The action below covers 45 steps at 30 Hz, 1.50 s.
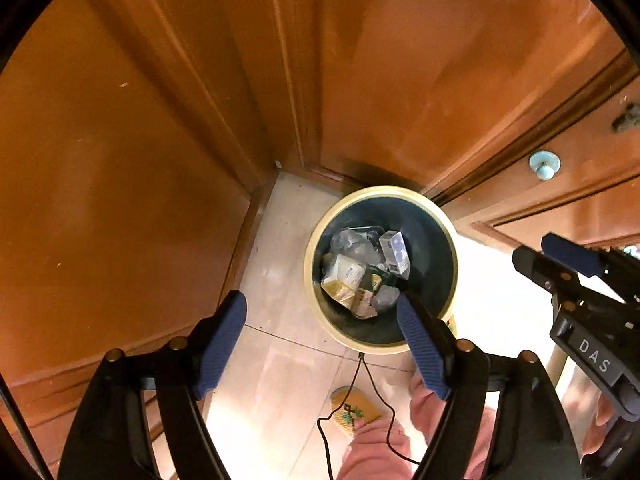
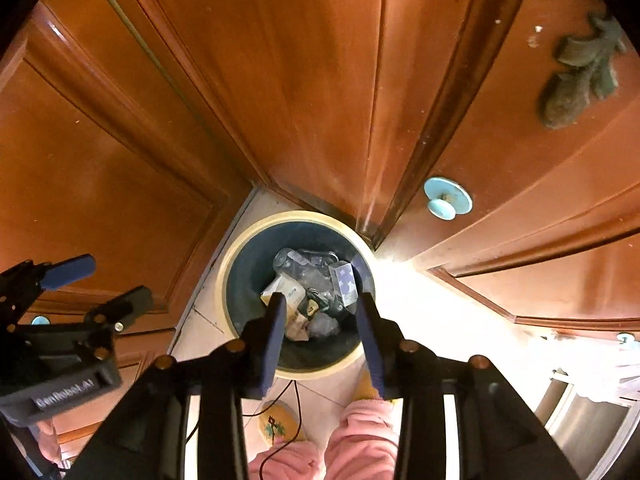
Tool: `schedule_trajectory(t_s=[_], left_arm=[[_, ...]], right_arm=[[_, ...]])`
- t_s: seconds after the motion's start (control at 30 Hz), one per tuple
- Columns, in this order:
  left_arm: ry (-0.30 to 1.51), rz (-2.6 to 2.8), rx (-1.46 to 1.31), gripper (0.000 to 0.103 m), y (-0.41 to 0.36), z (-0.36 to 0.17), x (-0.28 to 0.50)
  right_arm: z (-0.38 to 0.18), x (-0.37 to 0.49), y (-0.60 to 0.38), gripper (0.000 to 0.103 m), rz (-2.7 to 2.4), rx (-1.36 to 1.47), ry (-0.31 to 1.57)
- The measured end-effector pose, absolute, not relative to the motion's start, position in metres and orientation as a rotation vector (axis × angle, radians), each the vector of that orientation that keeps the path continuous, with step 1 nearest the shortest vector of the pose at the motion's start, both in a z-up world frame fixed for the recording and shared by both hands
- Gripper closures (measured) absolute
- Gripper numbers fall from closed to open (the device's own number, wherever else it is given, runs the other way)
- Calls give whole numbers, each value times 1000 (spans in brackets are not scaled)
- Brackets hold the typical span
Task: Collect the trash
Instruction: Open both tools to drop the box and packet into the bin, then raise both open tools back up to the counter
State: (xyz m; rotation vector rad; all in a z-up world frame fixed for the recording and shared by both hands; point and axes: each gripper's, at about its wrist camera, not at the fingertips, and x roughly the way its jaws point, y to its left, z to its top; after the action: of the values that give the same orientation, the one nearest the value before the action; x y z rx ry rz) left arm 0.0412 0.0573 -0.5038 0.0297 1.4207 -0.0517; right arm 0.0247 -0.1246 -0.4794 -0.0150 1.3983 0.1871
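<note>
Left gripper (image 1: 320,320) wide open, empty; right gripper (image 2: 320,316) half open, empty; trash bin (image 1: 440,248) at 12 o'clock.

Cream-rimmed teal bin (image 1: 442,216), blue ribbed fingers (image 1: 222,338)

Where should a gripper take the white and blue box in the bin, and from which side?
Across the narrow faces of the box, from straight above. It stands tilted on end atop the other trash, near the wall of the bin, so a sideways approach looks blocked.
</note>
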Motion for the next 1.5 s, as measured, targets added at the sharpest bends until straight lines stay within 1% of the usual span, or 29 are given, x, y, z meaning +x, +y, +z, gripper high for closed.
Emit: schedule_trajectory(t_s=[0.47,0.87,1.17,1.33,1.4,1.47,1.5], left_arm=[[1353,-53,7,27,55,-463,34],[1301,-106,12,27,38,-389,23],[1254,-89,19,26,33,-301,10],[1188,-85,26,26,34,-239,1],[1153,-92,28,25,36,-209,-3],[1120,-92,35,20,37,-185,-4],[1098,-95,39,20,37,-172,-6]], right_arm=[[-445,21,-133,66,143,45,1365],[-368,8,-140,66,120,77,1331],[-275,-3,-147,66,123,110,1262],[-214,-12,-150,66,120,129,1199],[-188,-17,-149,66,117,131,1169],[-163,-21,-150,66,114,134,1130],[-150,-23,-151,66,113,135,1109]])
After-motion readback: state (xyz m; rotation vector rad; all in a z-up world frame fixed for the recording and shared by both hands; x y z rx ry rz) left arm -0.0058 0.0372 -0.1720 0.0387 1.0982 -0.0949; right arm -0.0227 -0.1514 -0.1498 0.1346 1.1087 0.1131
